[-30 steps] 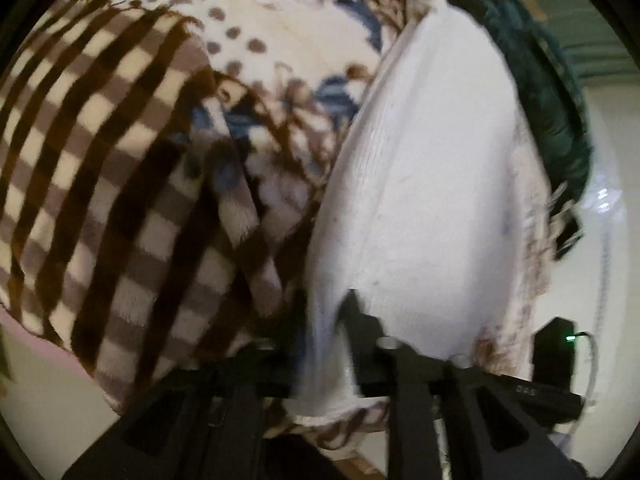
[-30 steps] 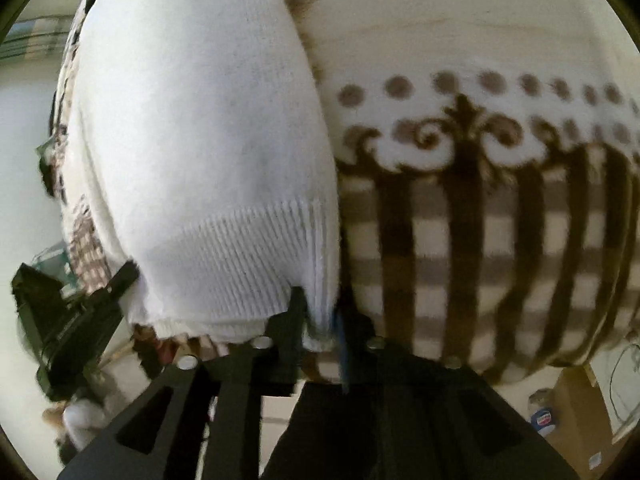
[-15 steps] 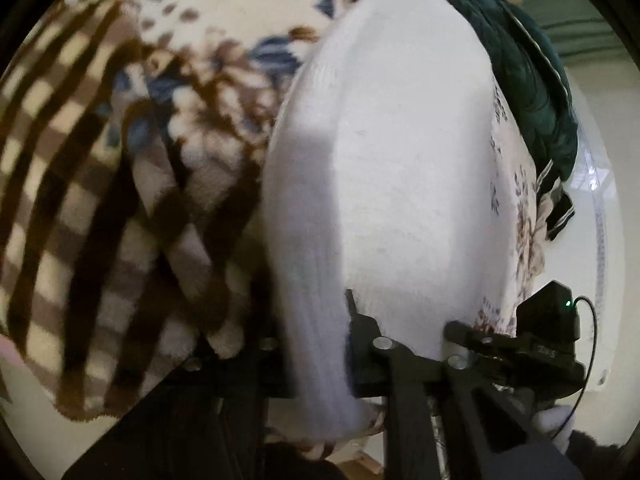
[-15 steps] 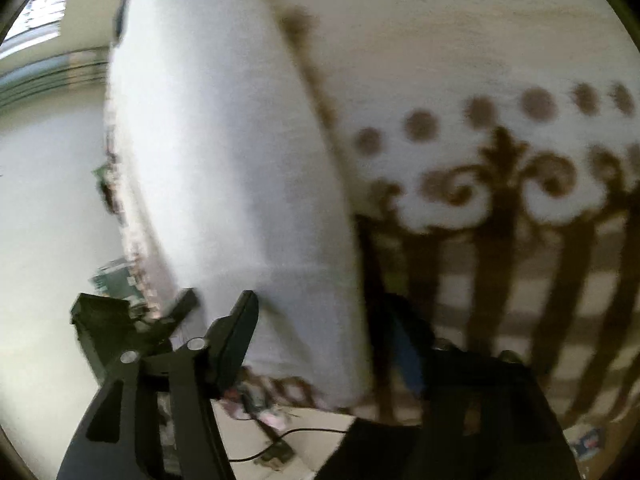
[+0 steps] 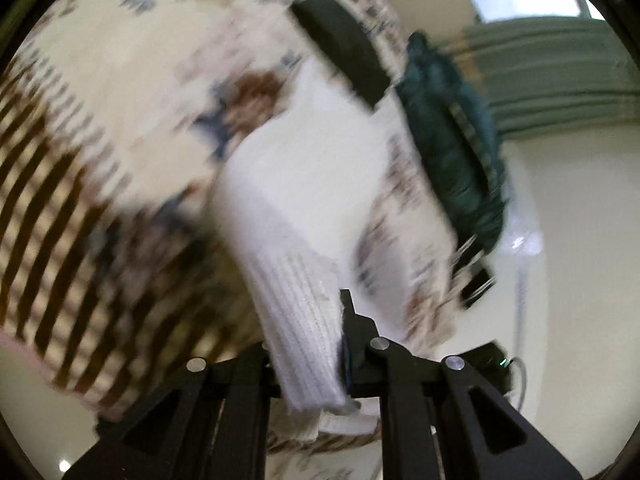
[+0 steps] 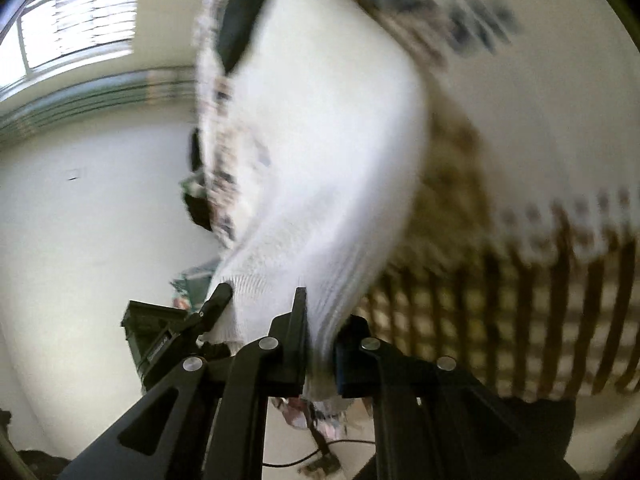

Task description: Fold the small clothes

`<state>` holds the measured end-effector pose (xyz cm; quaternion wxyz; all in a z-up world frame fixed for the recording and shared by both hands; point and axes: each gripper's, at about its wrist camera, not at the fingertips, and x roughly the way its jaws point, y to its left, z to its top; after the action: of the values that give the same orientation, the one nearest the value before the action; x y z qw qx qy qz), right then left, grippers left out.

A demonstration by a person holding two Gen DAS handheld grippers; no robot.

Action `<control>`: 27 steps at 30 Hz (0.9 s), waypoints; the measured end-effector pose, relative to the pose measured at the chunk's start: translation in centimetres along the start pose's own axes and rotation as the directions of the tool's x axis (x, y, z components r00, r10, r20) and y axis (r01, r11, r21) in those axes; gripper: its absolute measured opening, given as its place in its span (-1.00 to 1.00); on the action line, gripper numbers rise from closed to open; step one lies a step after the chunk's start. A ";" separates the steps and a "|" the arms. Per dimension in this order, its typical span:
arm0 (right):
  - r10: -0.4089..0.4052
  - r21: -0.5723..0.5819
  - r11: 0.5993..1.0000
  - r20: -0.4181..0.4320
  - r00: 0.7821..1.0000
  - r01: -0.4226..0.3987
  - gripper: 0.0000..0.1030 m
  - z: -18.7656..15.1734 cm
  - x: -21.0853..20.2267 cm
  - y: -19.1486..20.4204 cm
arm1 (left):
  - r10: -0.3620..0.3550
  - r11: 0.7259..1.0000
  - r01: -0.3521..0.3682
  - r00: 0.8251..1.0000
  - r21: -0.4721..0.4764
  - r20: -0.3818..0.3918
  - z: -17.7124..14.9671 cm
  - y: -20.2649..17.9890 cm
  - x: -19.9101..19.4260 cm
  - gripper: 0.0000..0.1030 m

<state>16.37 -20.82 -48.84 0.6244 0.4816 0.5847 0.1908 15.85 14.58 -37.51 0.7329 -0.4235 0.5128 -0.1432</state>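
A white knit garment (image 5: 320, 184) lies on a patterned fleece blanket (image 5: 100, 120). My left gripper (image 5: 308, 344) is shut on its ribbed hem (image 5: 300, 312) and lifts that edge. In the right wrist view the same white garment (image 6: 328, 128) stretches away from me, and my right gripper (image 6: 320, 344) is shut on another part of the ribbed hem (image 6: 340, 296). The left gripper (image 6: 216, 304) also shows there, pinching the hem to the left. Both views are motion-blurred.
A black folded cloth (image 5: 340, 48) and a dark green garment (image 5: 456, 152) lie at the blanket's far side. The cream and brown striped blanket (image 6: 520, 280) hangs over the bed's edge. Pale floor (image 5: 580, 280), a window (image 6: 76, 16) and dark gear (image 6: 148, 336) lie beyond.
Both grippers have lifted and pulled the white garment's hem up off the blanket. The views have swung upward, showing the window and wall, with strong blur.
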 end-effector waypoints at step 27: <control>-0.300 -0.049 0.947 0.212 0.930 0.317 0.31 33.3 8.6 5.4 | 0.212 0.935 -0.183 0.975 0.303 -0.064 27.6 -4.6 22.2 0.11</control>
<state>50.66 -24.03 -54.05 0.7220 0.3744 0.5783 0.0641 50.57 10.55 -44.75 0.7731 -0.2483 0.5602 -0.1639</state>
